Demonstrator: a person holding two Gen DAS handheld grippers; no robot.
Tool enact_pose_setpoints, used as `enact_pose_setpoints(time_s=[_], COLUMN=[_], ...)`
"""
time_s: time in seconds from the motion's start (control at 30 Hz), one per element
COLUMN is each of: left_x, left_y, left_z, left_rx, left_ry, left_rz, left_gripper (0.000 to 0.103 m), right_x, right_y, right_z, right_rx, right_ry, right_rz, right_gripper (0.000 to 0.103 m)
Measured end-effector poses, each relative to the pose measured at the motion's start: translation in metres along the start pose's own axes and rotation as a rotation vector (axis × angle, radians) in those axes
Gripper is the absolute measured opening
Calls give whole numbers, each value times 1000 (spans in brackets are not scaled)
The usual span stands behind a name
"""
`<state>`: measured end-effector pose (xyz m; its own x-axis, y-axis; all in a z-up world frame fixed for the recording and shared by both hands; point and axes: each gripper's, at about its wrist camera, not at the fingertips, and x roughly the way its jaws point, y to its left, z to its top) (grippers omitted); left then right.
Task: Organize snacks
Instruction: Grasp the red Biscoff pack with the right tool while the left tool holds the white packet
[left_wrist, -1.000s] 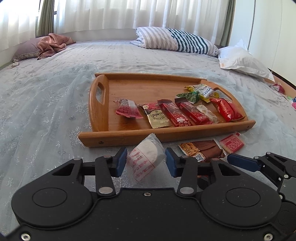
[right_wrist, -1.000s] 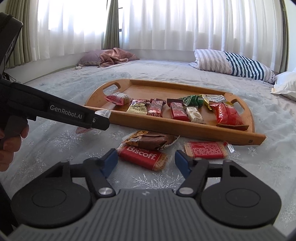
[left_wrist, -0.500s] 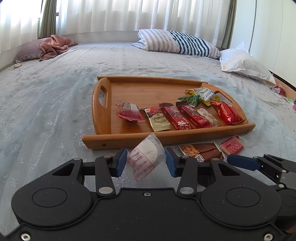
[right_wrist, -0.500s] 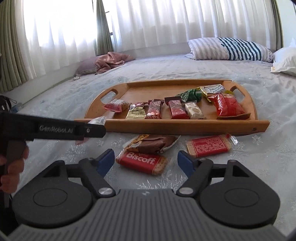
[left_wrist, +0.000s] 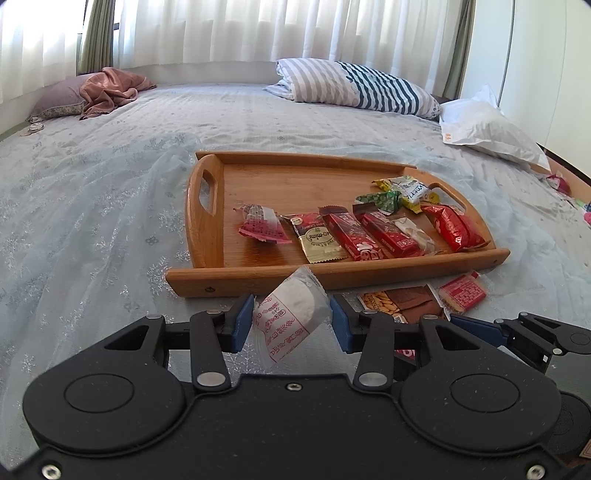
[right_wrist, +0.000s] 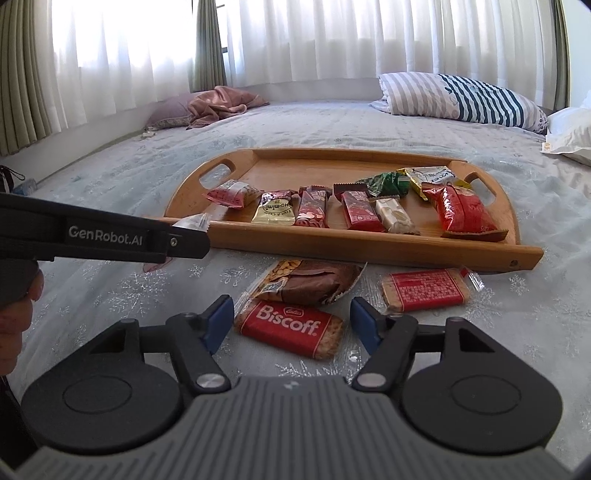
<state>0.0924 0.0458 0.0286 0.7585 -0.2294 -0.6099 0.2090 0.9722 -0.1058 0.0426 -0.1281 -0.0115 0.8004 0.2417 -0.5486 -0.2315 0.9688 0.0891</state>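
My left gripper (left_wrist: 291, 323) is shut on a white snack packet with red print (left_wrist: 291, 317) and holds it above the bed, just before the front rail of the wooden tray (left_wrist: 229, 275). The tray (right_wrist: 369, 243) holds several wrapped snacks in a row. My right gripper (right_wrist: 291, 325) is open, its fingers on either side of a red Biscoff packet (right_wrist: 291, 328) lying on the bed. A brown packet (right_wrist: 310, 282) and a red biscuit packet (right_wrist: 424, 290) lie beside it. The left gripper also shows in the right wrist view (right_wrist: 192, 236).
The bed has a pale patterned cover (left_wrist: 92, 221). A striped pillow (left_wrist: 354, 86), a white pillow (left_wrist: 487, 133) and a pink cloth on a cushion (left_wrist: 103, 90) lie at the far side. Curtains hang behind.
My left gripper has lifted a little with the white packet. My right gripper has moved closer over the Biscoff packet.
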Motion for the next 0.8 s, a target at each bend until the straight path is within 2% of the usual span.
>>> enact_pose_setpoints(time_s=[0.13,0.17,0.43,0.5,0.57,0.63,0.67,0.8], left_x=[0,0,0,1,2,3,3,4], left_y=[1,0,1,1,1,1,1,1], left_z=[0,0,0,0,0,-1,-1,-1], left_rx=[0,0,2,1,1,0,0,-2], left_ry=[-2,-2,3,5,9,11,12,13], left_rz=[0,0,1,2,2,2,1,1], left_gripper=[43,43,43,43,43,43,43,43], right_x=[-8,-10,-26,-29,-30,-29,-28,-30], right_y=[4,5,7,7,6,3,1,-1], right_z=[-2,-2,-5,-7,-9,-11,-11,-15], right_rx=[-16,-20,-68,-94,-99,-78,-59,20], right_ry=[-4,-6,-25,-32,-34,-25,-21,-25], right_rz=[5,7,-26,-50,-69,-80,-89,-124], right_gripper=[69,65,66,69,80,83,89,93])
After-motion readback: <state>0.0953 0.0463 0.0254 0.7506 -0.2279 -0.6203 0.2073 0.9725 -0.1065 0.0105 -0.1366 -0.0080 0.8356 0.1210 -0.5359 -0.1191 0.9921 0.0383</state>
